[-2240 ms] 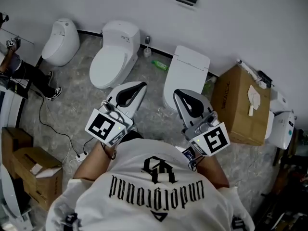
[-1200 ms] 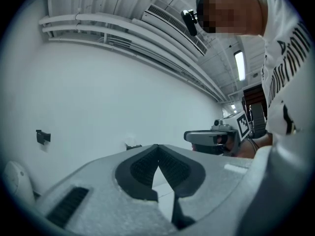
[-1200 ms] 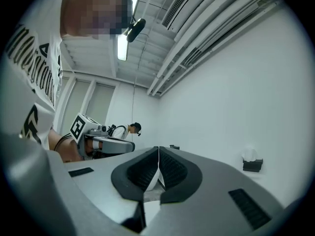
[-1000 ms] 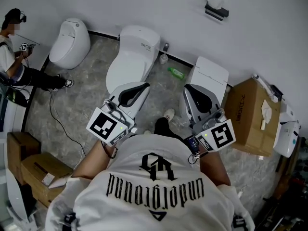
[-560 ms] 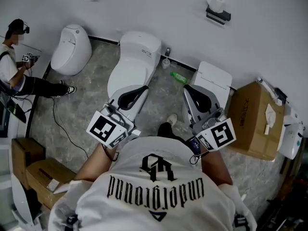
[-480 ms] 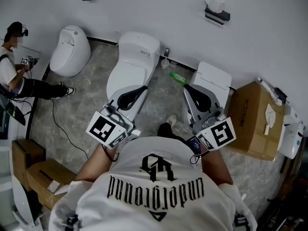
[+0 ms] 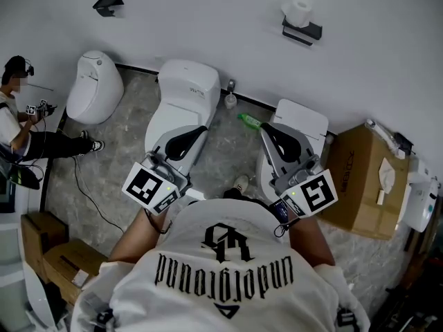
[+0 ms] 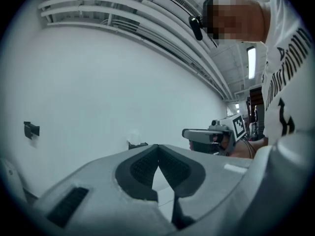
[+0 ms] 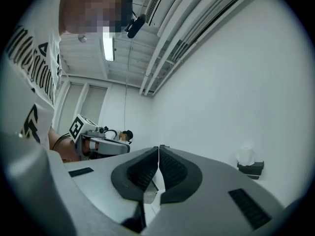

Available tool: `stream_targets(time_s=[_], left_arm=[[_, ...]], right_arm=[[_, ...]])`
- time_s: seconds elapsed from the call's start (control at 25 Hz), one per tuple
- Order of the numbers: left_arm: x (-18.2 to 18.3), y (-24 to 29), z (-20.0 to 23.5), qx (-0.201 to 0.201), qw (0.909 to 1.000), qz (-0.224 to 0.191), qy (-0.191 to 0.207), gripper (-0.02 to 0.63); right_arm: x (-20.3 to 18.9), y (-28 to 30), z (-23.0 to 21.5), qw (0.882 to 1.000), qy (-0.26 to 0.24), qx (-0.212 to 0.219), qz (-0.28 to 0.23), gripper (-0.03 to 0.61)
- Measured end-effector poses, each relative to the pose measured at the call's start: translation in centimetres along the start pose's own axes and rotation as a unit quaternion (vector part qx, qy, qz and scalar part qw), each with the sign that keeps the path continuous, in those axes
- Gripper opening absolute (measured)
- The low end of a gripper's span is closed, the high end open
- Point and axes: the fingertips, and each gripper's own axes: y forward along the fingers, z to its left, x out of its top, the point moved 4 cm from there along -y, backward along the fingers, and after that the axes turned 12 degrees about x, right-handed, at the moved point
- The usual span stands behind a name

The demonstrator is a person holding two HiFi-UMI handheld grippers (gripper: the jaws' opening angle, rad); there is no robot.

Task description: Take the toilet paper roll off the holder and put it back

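Note:
A white toilet paper roll (image 7: 299, 9) stands on a black holder (image 7: 302, 30) fixed to the white wall, far ahead of both grippers. It also shows in the right gripper view as the roll (image 9: 245, 156) on its holder (image 9: 251, 167), and small in the left gripper view as the roll (image 8: 134, 136). My left gripper (image 7: 201, 128) and right gripper (image 7: 265, 128) are held side by side in front of the person's chest. The left gripper (image 8: 158, 145) is shut on nothing, as is the right gripper (image 9: 159, 147).
Two white toilets (image 7: 181, 92) (image 7: 299, 126) and a third (image 7: 93, 85) stand along the wall on the grey floor. A green bottle (image 7: 249, 120) lies between them. A cardboard box (image 7: 360, 178) sits right, more boxes (image 7: 48, 254) lower left. Another person (image 7: 17, 126) stands at the left.
The head view has shifted, so the roll and holder now sit further left and the toilets lie lower. Both grippers stay shut in front of the chest.

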Motion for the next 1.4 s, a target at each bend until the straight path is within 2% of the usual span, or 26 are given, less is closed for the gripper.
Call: stream_targets(time_s=[0.24, 0.4, 0.76, 1.0, 1.4], left_arm=[[-0.6, 7.9, -1.4, -0.017, 0.9998, 0.003, 0.012, 0.014], [-0.8, 11.4, -1.9, -0.016, 0.9998, 0.001, 0.006, 0.014], [-0.4, 16.1, -1.4, -0.024, 0.9997, 0.004, 0.008, 0.014], [0.0, 20.0, -1.5, -0.056, 0.9983, -0.003, 0.013, 0.014], [-0.5, 27.2, 0.1, -0.111, 0.9938, -0.004, -0.003, 0.014]], right_arm=[[-0.3, -2.5, -7.1, 1.0, -0.009, -0.004, 0.004, 0.015], [-0.7, -3.9, -10.7, 1.0, -0.01, -0.01, 0.008, 0.015], [-0.7, -6.2, -14.5, 0.999, -0.003, -0.033, 0.011, 0.015], [-0.8, -6.8, -17.0, 0.998, -0.006, -0.062, 0.012, 0.016], [-2.0, -5.6, -21.6, 0.994, 0.01, -0.105, 0.028, 0.017]])
